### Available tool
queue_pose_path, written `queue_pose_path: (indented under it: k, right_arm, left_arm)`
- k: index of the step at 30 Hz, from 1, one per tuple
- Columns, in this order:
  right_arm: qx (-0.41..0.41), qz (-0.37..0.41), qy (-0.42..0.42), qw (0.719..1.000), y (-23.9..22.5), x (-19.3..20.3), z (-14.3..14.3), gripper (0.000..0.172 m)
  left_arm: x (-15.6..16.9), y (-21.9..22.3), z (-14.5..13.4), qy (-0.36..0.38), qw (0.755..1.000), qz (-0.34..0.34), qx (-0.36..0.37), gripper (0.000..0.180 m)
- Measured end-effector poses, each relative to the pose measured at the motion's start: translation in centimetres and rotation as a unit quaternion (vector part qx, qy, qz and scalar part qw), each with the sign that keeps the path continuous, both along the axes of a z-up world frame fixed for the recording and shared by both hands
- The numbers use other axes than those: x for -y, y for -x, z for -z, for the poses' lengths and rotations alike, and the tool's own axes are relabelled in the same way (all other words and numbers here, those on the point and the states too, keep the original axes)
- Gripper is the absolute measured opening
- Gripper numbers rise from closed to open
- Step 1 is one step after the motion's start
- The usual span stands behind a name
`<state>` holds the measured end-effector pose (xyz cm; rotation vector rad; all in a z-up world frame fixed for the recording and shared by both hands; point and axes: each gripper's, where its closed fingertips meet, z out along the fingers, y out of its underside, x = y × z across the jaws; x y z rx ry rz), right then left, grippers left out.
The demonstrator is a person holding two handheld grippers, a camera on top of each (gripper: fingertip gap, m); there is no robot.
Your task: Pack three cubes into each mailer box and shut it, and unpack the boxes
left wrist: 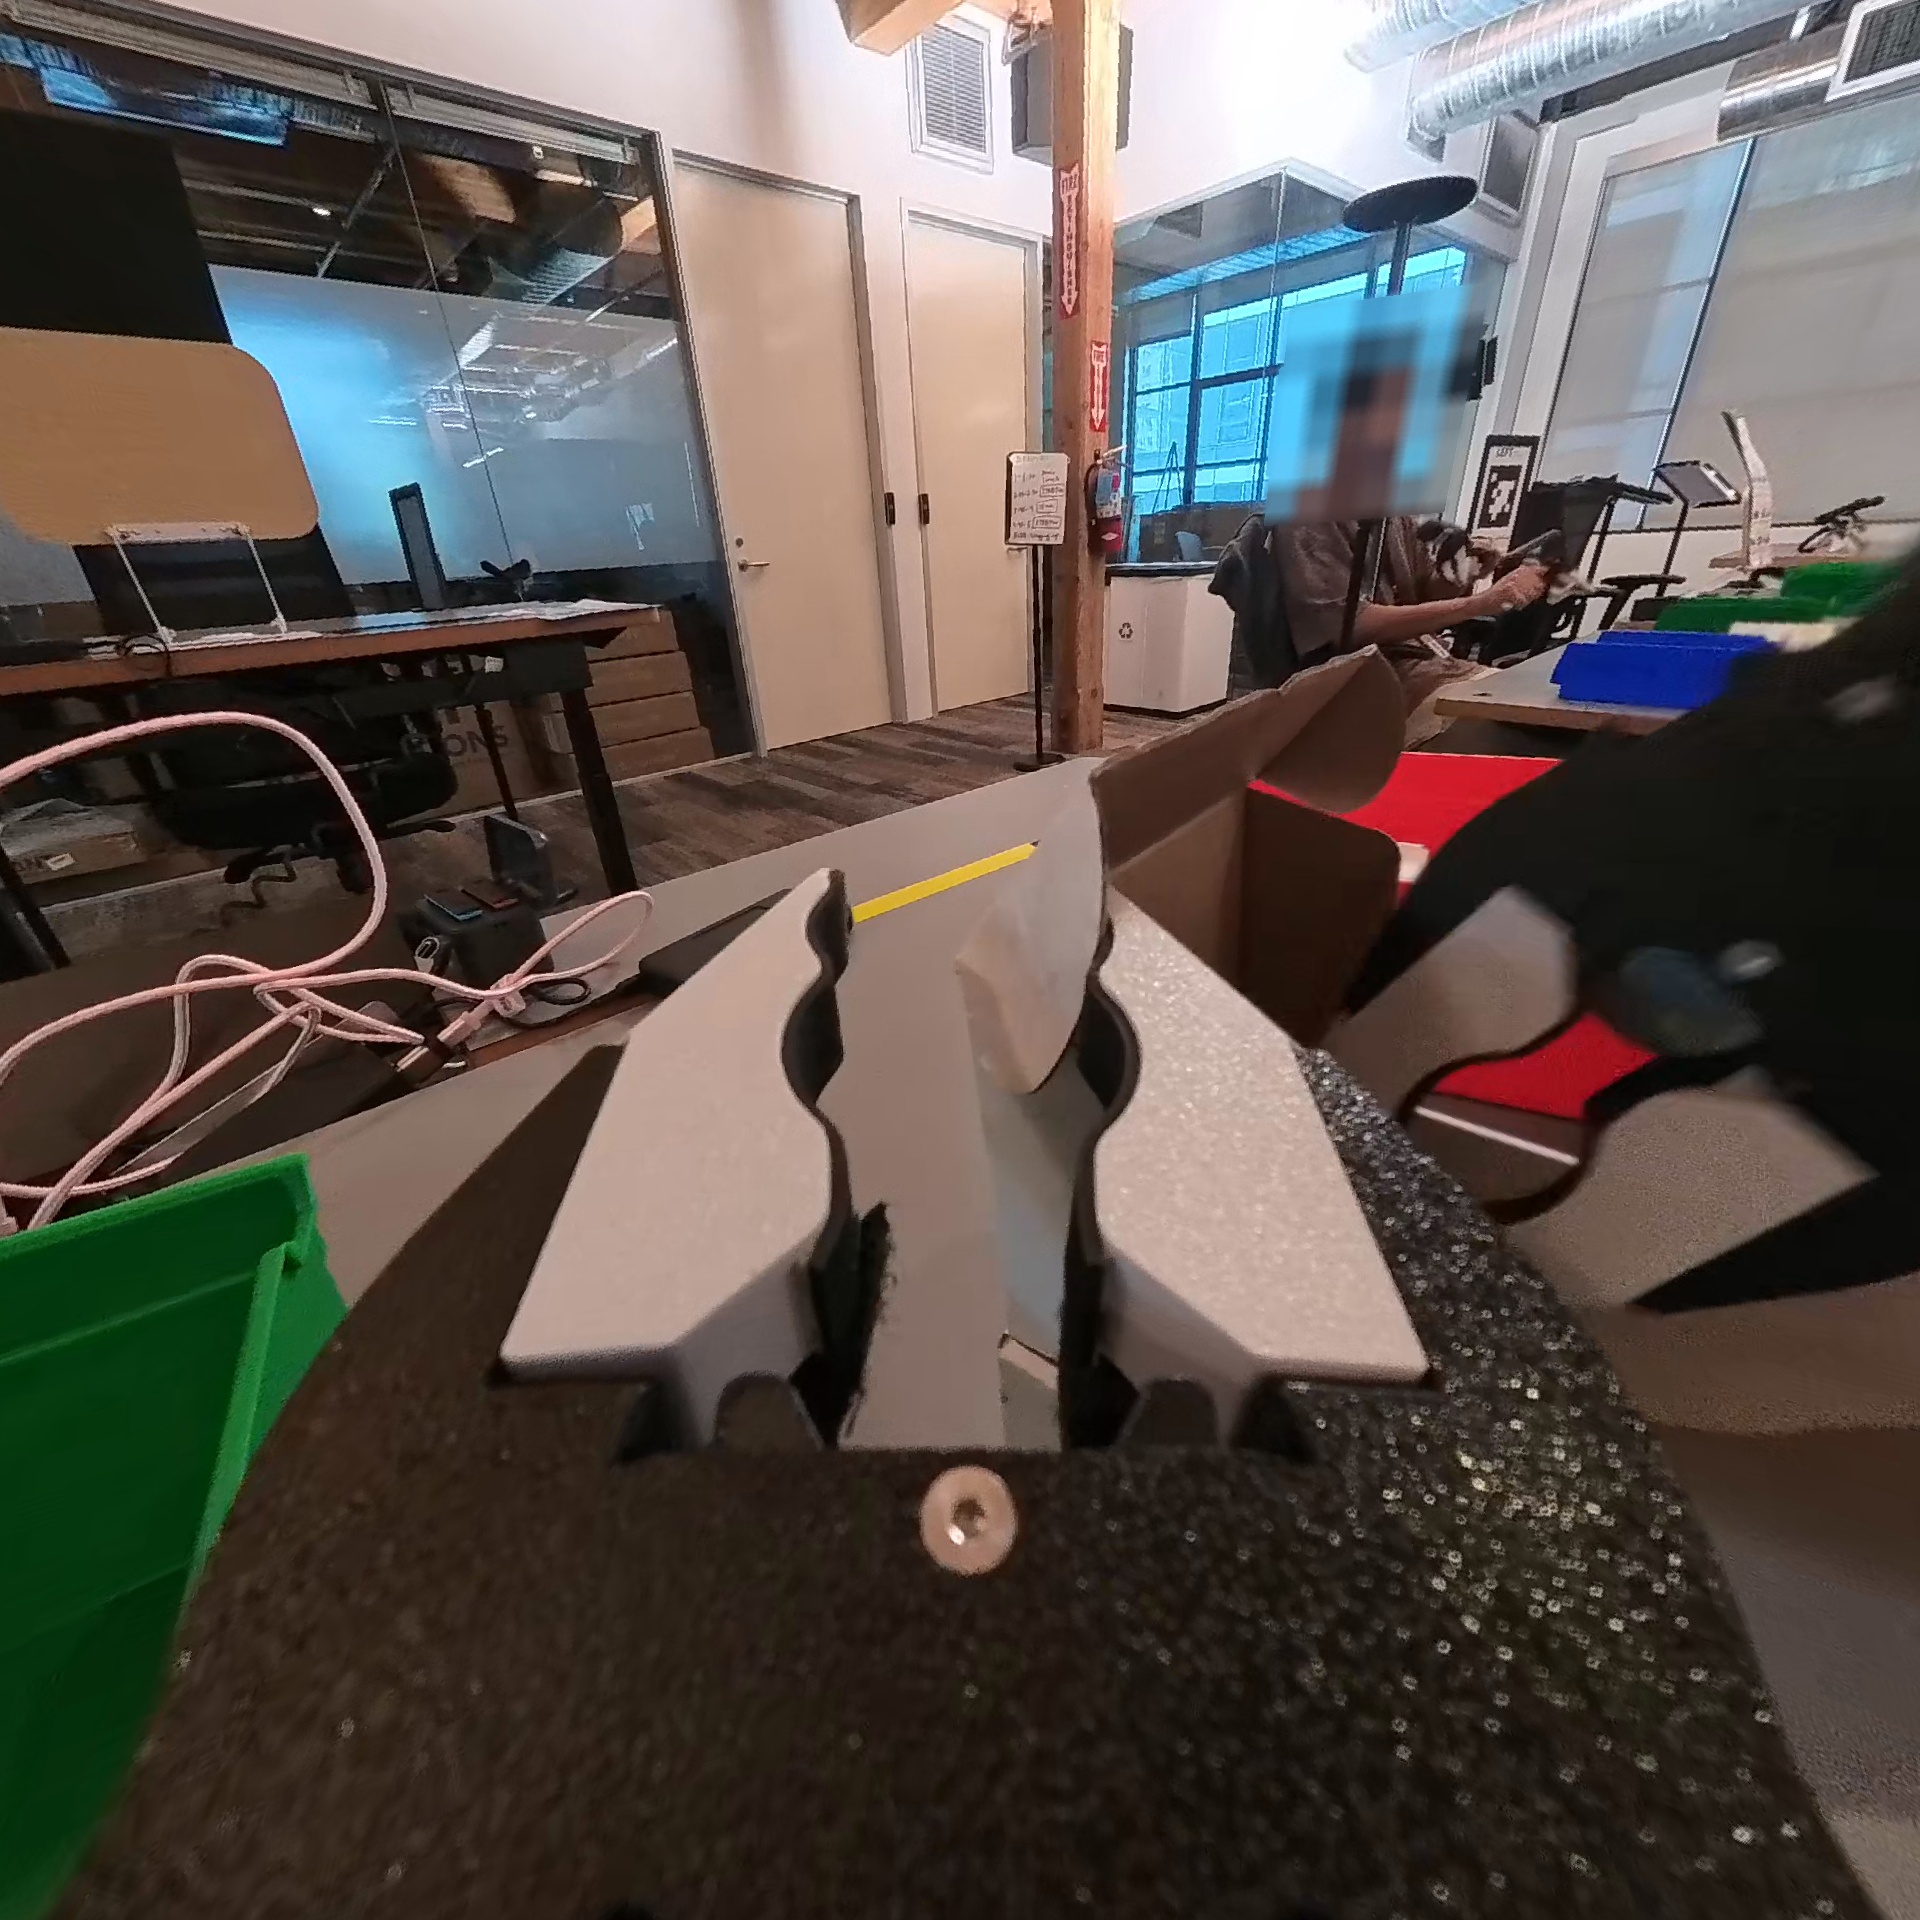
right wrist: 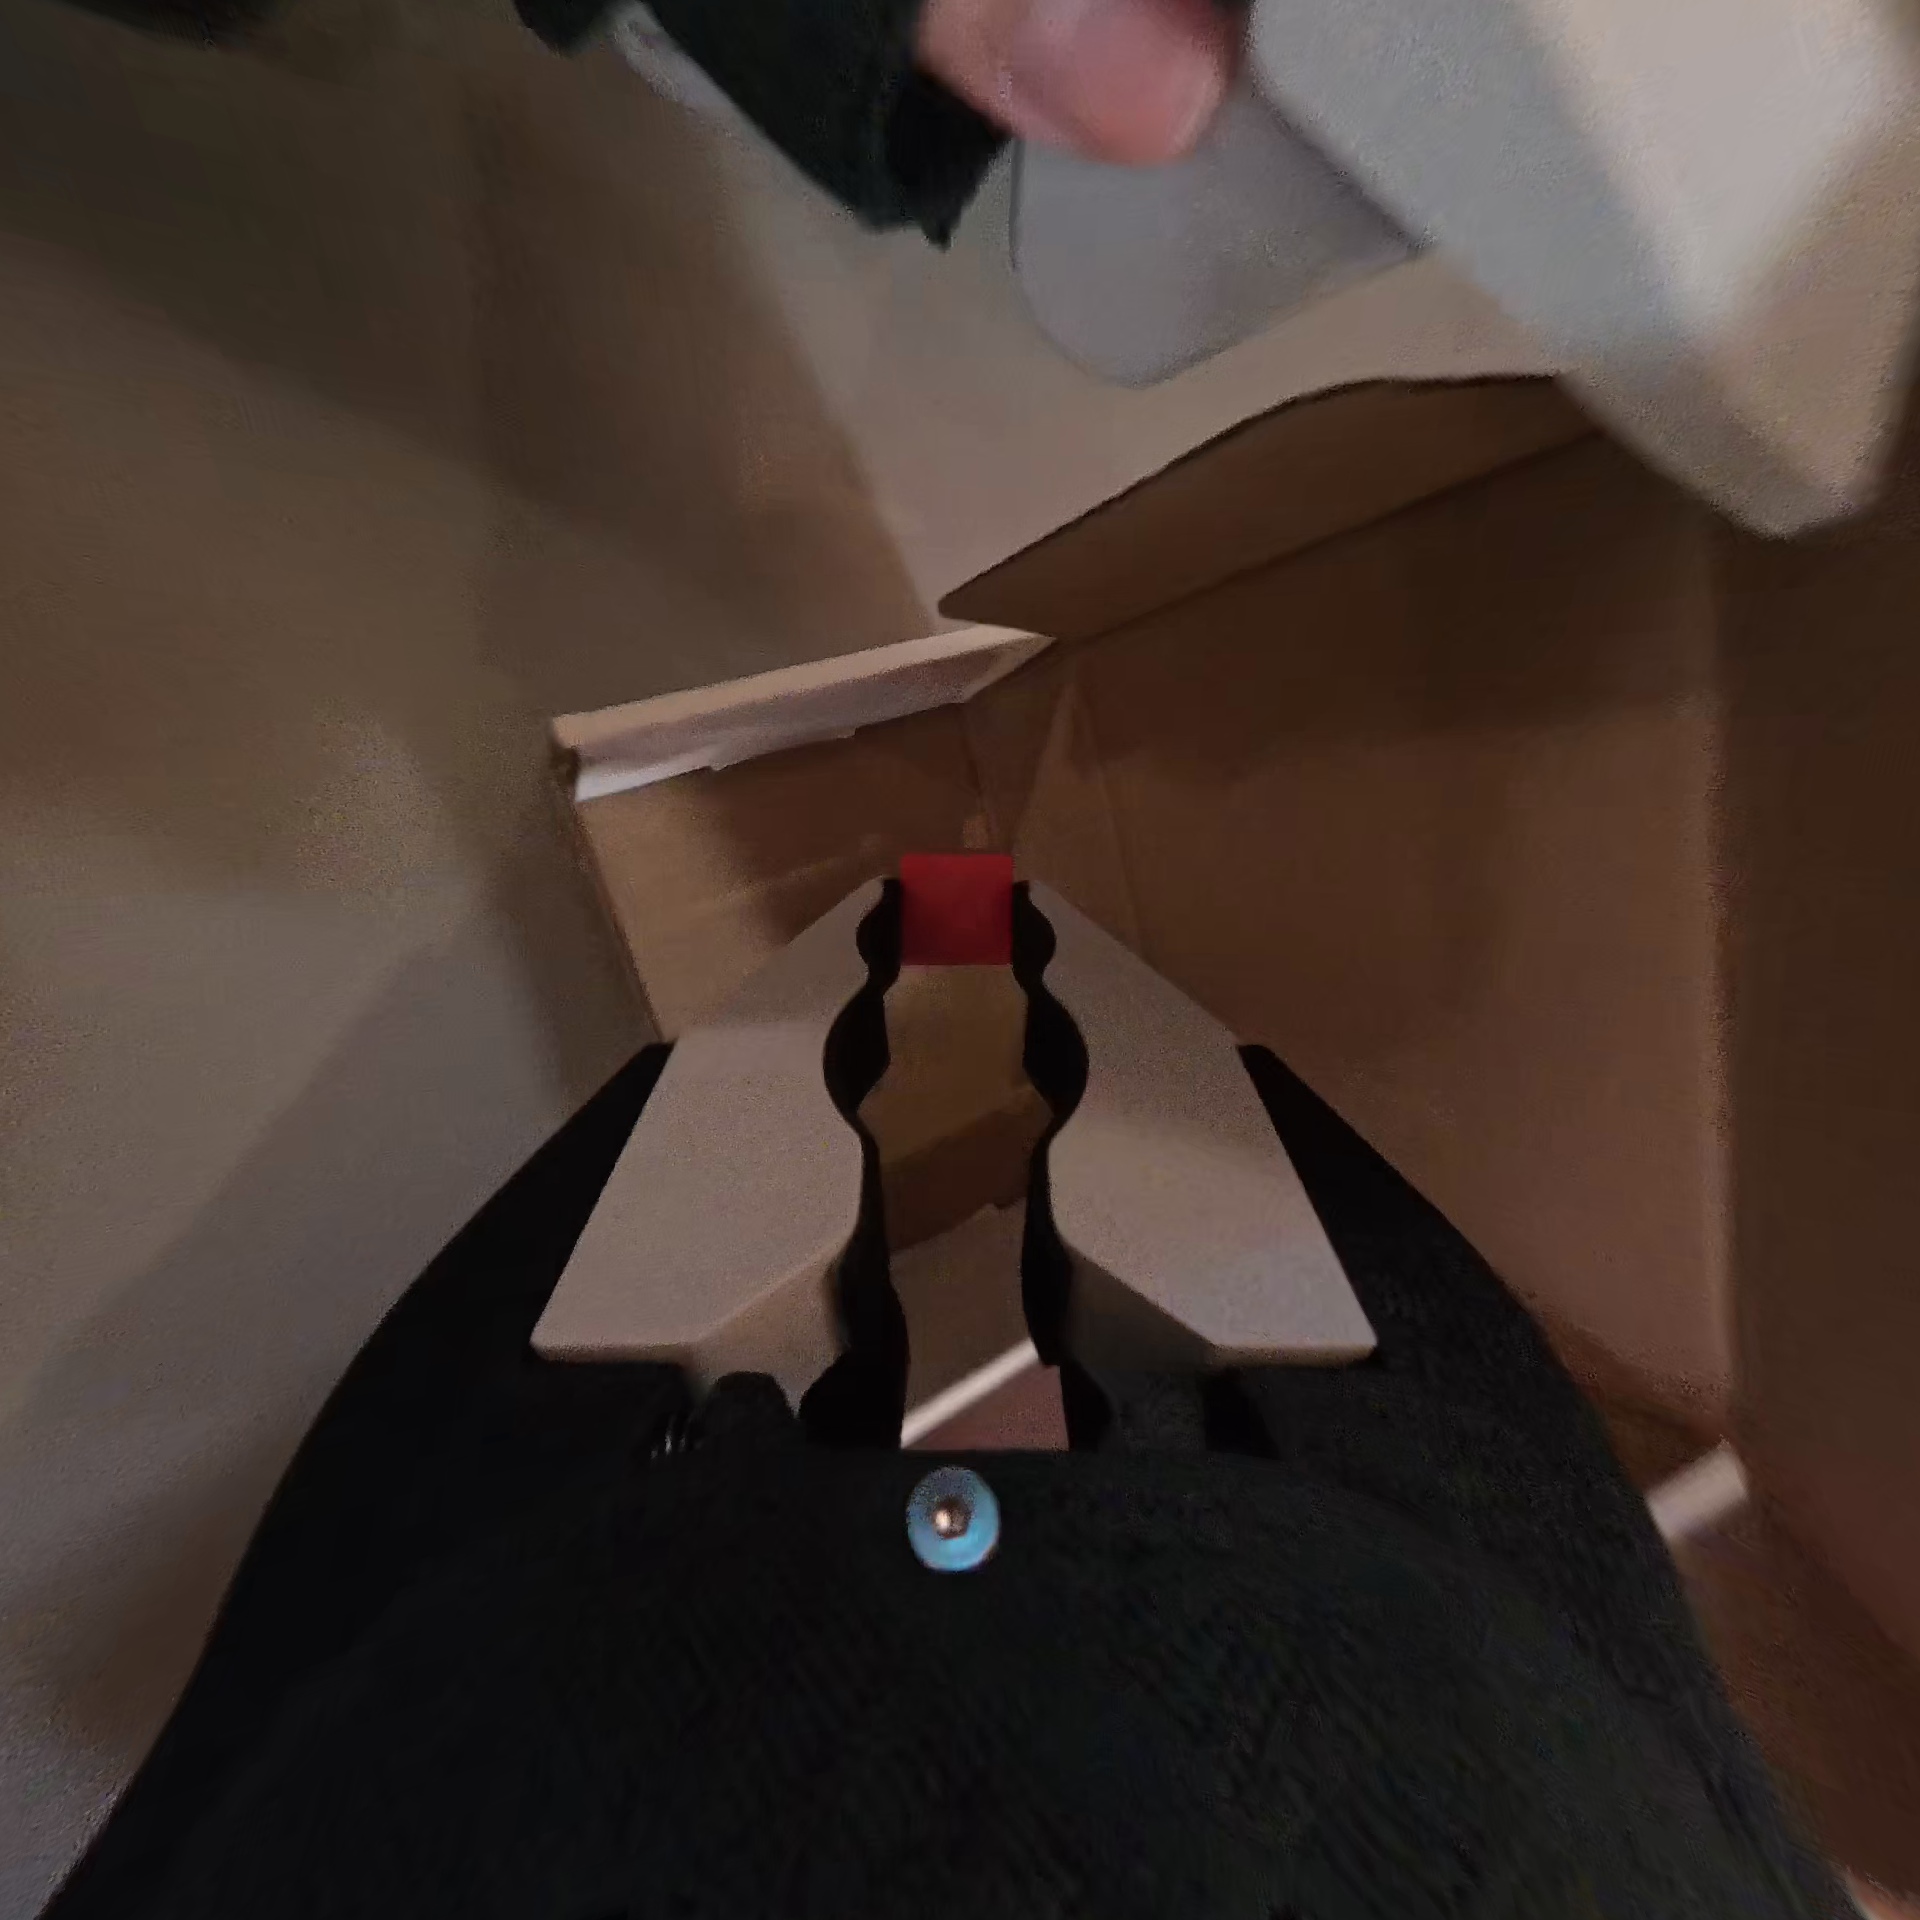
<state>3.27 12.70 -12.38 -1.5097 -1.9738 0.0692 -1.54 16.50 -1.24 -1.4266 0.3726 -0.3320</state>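
Right wrist view puts us inside the brown mailer box (right wrist: 1351,883), with our right tongs (right wrist: 956,914) clamped on a small red cube (right wrist: 956,909). Both black pads press its sides at the very tips, so the cube sits squarely held, close to the inner corner of the box ahead of the tips. A white-edged flap (right wrist: 790,696) lies just beyond and to the left of the cube. Above the tongs, a bare fingertip (right wrist: 1091,83) and a dark glove cuff blur across the top edge.

From the left wrist view, our left tongs (left wrist: 971,935) stand narrowly parted. A pale rounded flap (left wrist: 1039,966) of the box lies against the right finger (left wrist: 1195,1091); the left finger (left wrist: 727,1091) stands clear of it, so nothing is pinched. The open box (left wrist: 1247,862) rises just right of the tips, its brown inside facing us. Farther right, the black body of the other tongs (left wrist: 1714,987) reaches down toward the box, over a red mat (left wrist: 1455,800). Left of the tongs lie a green bin (left wrist: 135,1403) and pink cables (left wrist: 312,987), and a yellow strip (left wrist: 945,883) runs on the grey table ahead.
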Motion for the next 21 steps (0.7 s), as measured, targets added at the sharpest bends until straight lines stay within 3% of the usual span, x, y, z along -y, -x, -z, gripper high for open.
queue_pose_path:
  k: [1,6,11,13,16,21]
  right_arm:
    - [-0.013,0.000,-0.013,1.000,-0.6,0.5,-1.2,0.019]
    - [-0.085,0.031,-0.047,0.995,-5.3,2.6,-7.0,0.020]
    - [-0.147,0.158,-0.058,0.975,-13.4,0.2,-10.8,0.019]
    - [-0.141,0.250,-0.053,0.956,-17.9,-2.1,-10.4,0.020]
    - [-0.092,0.378,-0.025,0.921,-24.4,-4.9,-7.6,0.020]
    - [-0.074,0.458,0.055,0.884,-28.0,-6.9,-2.6,0.020]
  left_arm:
    - [0.0,0.0,0.0,-0.001,1.000,0.001,0.000,0.041]
    - [0.2,-0.3,-0.2,-0.007,1.000,0.001,-0.005,0.041]
    - [0.2,-0.4,0.0,-0.005,1.000,0.001,-0.008,0.041]
    - [0.2,-0.3,0.0,-0.005,1.000,0.000,-0.009,0.041]
    - [0.1,-0.3,0.0,-0.004,1.000,0.000,-0.008,0.041]
    - [0.1,-0.3,0.1,-0.003,1.000,0.002,-0.007,0.041]
